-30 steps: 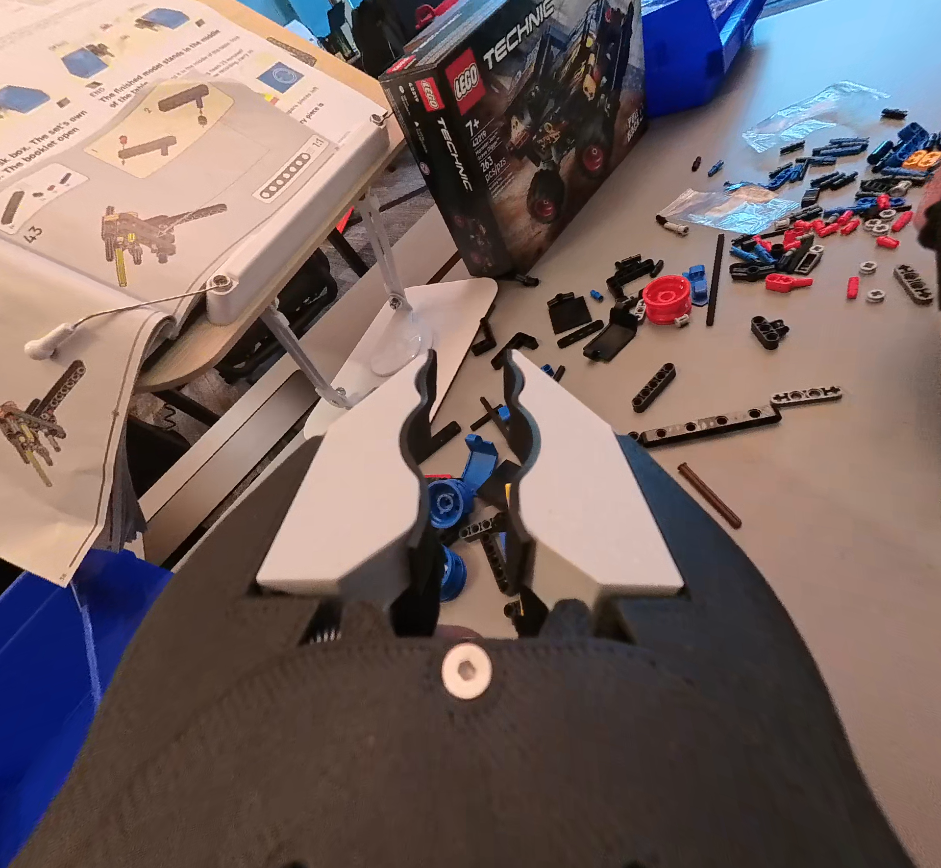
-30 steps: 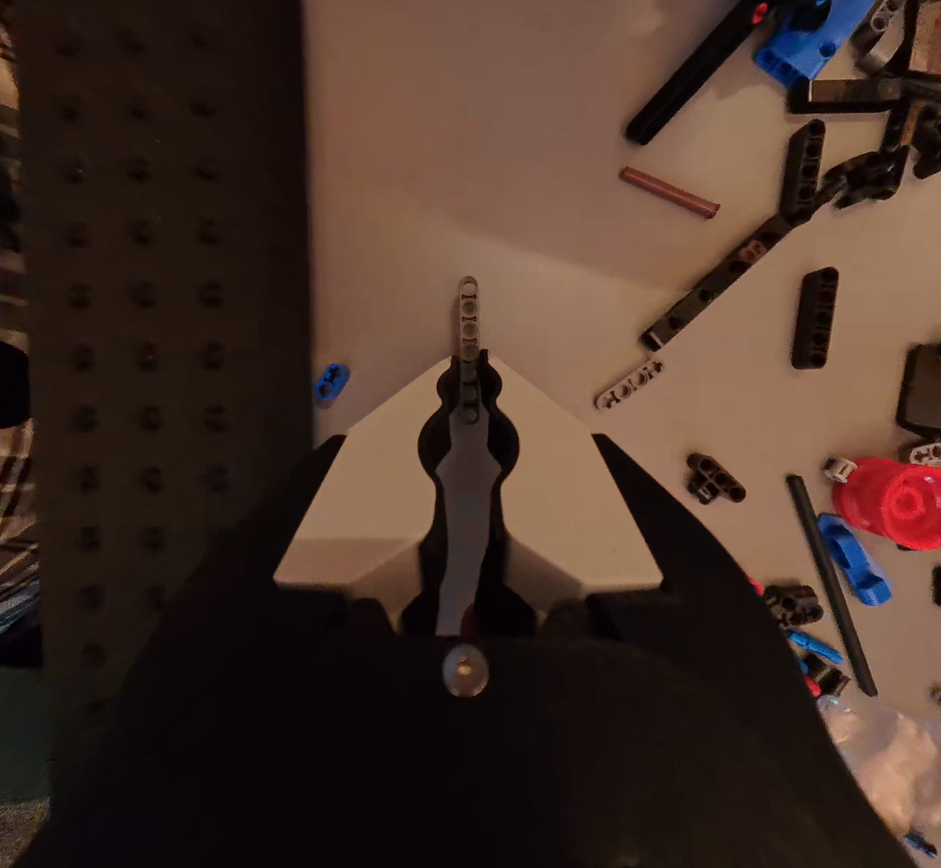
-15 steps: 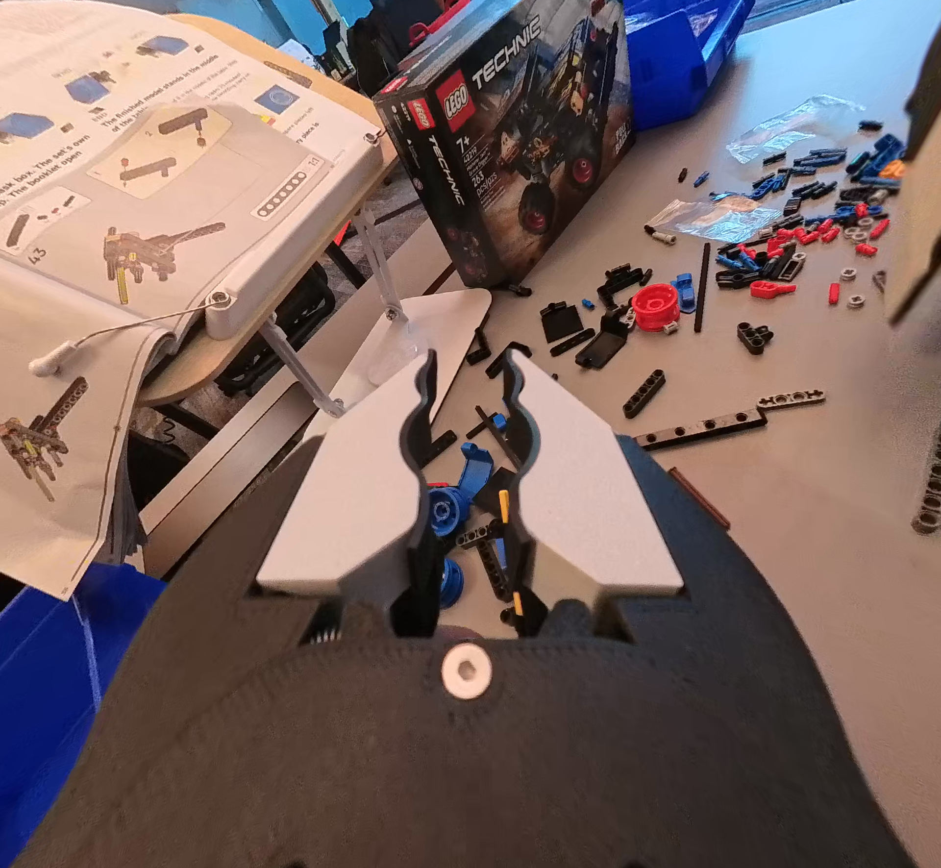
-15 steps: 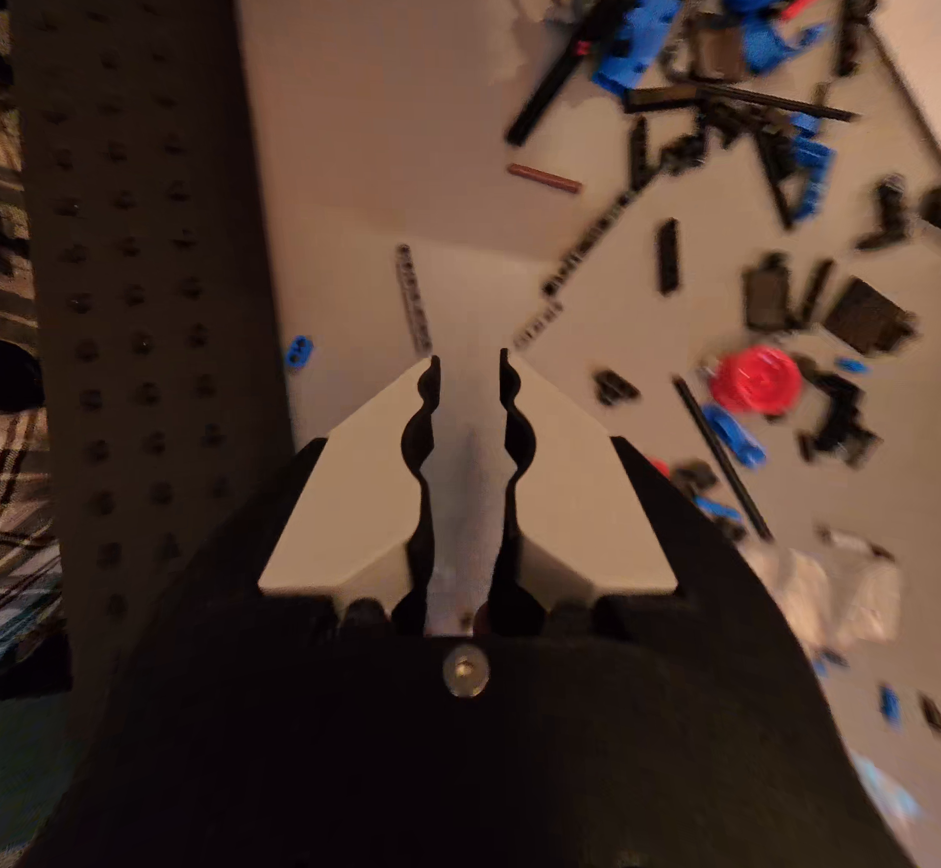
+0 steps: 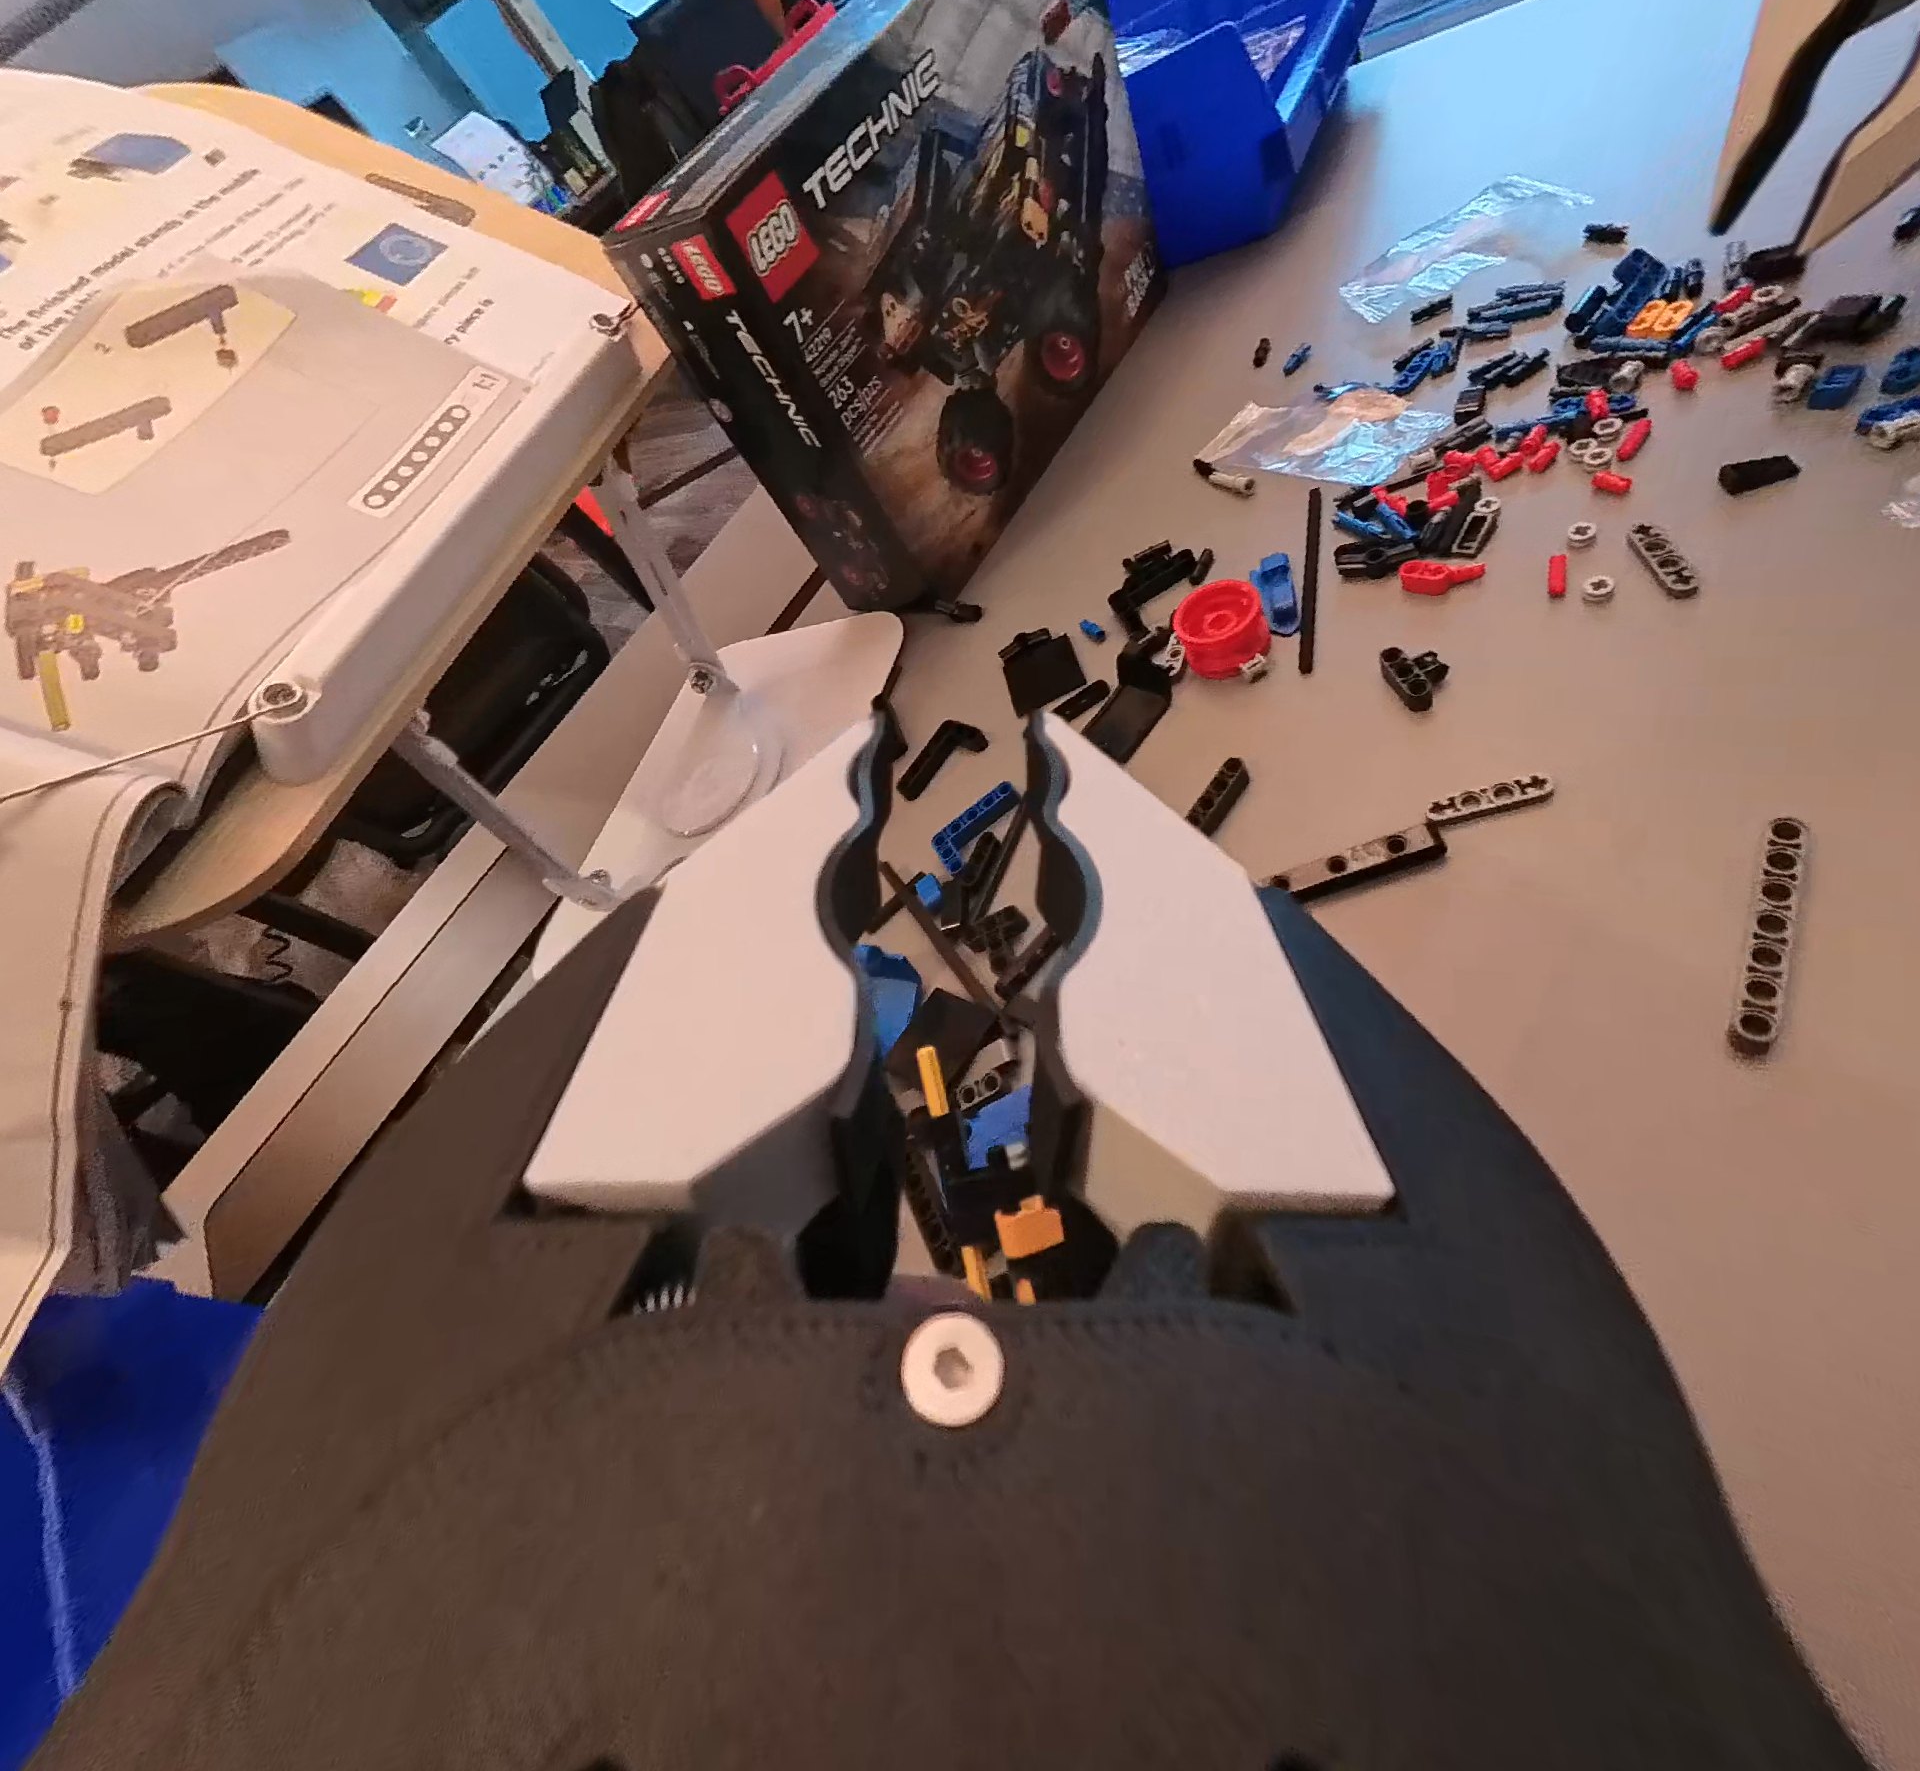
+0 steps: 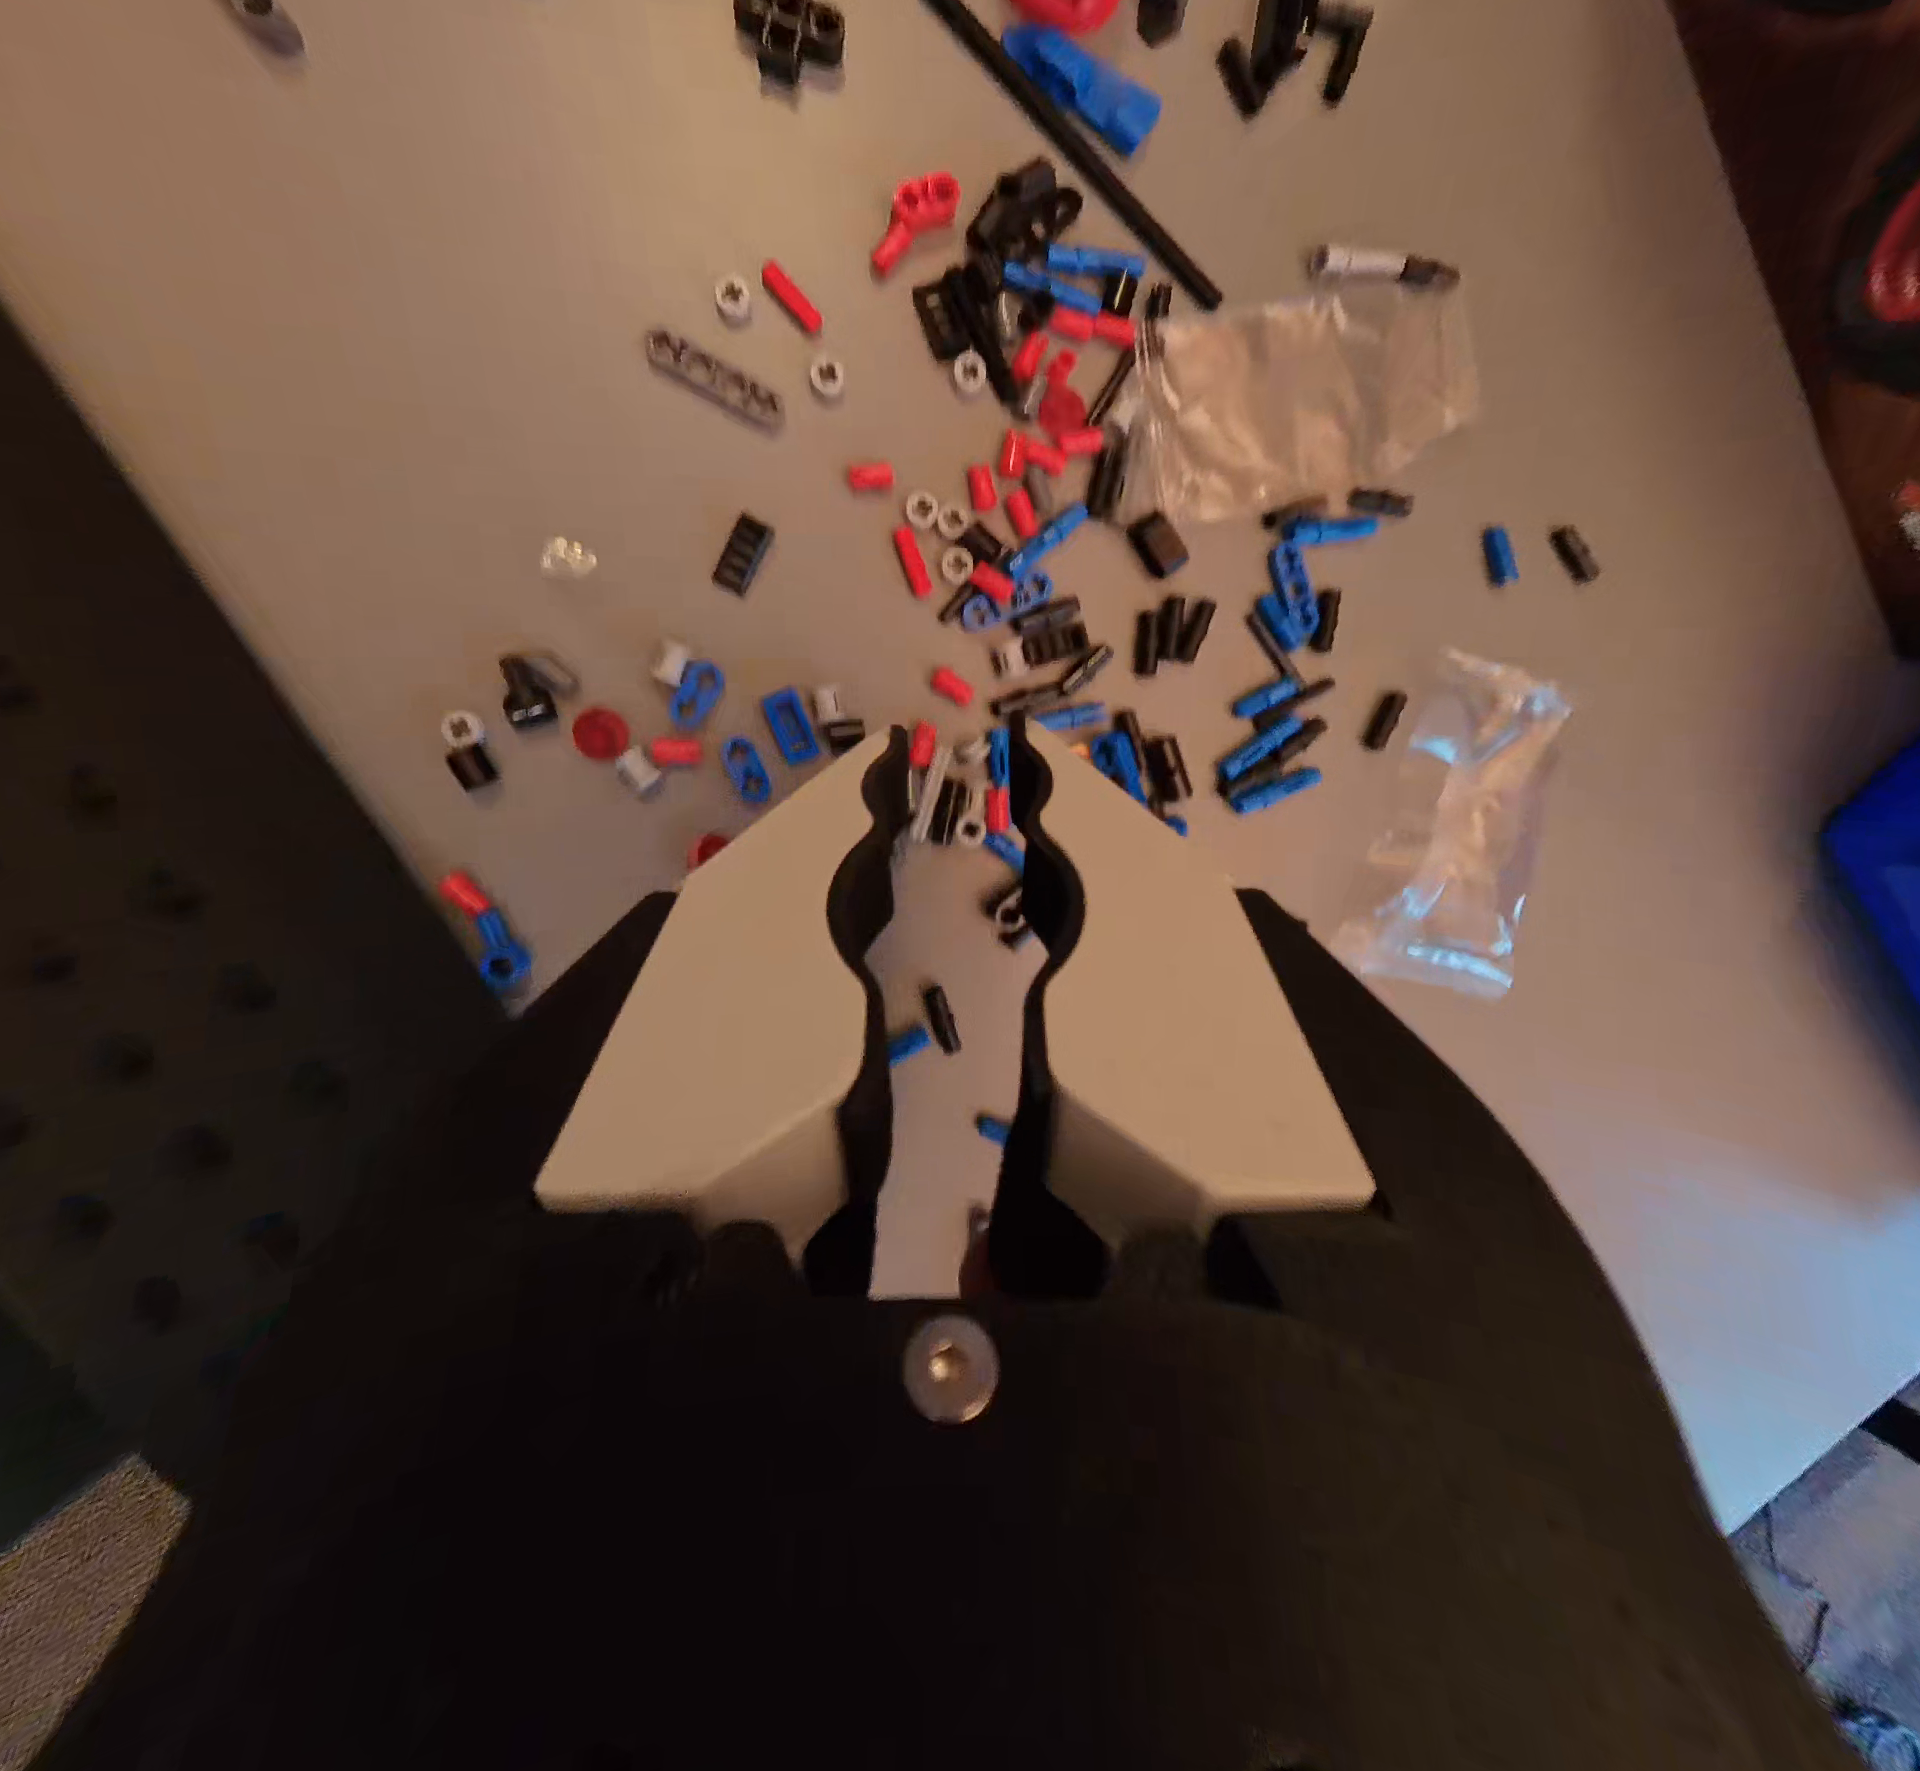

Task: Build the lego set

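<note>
The set box [image 5: 894,308], printed with a logo, lettering and a truck picture, stands upright on the table [image 5: 1558,1202]. In front of it the left gripper [image 5: 956,745] hangs with jaws apart over black and blue pieces [image 5: 977,848], grasping nothing. To the box's right, the right gripper [image 6: 956,745] is likewise released above the scattered pins [image 6: 1039,516].

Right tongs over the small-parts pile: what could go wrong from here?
1. The right tongs hang open over densely packed pins; closing may pinch several or flick neighbours away.
2. The view is motion-blurred, so picking the right pin is uncertain.
3. The clear plastic bag lies beside the pile and could get snagged.
</note>
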A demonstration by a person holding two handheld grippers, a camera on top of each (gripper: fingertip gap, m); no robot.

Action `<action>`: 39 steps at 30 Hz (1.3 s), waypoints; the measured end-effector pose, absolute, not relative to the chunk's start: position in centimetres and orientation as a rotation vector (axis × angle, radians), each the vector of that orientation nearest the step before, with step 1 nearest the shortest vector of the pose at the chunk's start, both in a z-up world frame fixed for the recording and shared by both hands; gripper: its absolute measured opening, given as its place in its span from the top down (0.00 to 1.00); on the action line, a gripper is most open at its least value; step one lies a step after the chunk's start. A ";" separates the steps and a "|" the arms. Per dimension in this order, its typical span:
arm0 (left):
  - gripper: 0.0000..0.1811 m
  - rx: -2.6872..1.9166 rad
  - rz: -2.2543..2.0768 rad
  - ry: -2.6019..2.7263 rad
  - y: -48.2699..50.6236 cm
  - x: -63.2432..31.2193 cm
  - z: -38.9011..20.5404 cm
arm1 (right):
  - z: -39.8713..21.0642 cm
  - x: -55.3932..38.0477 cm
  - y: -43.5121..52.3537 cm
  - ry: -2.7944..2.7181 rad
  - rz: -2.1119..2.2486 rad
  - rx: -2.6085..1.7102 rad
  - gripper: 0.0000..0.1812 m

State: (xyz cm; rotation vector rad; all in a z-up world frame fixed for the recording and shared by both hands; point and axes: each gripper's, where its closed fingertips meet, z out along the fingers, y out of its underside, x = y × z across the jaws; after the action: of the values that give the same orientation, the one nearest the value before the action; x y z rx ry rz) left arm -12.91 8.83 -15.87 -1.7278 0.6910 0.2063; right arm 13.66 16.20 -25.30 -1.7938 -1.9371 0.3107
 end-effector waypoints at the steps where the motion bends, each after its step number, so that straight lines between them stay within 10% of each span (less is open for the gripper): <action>1: 0.88 -1.727 0.202 0.700 8.8 -12.6 -16.0 | -25.5 14.4 16.4 -1.934 0.296 -1.811 0.91; 26: 0.88 -1.725 0.153 0.807 9.0 -9.1 -17.6 | -28.7 20.1 15.1 -1.732 0.390 -2.131 0.99; 39: 0.86 -1.481 0.112 1.008 6.8 0.6 -16.0 | -15.9 1.9 7.2 -1.176 1.565 -1.587 0.99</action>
State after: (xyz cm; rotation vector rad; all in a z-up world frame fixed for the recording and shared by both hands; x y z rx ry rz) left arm 0.58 6.78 -16.03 -1.4811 1.0084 0.1122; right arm 1.89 7.24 -15.85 -1.5867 -1.1761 1.5651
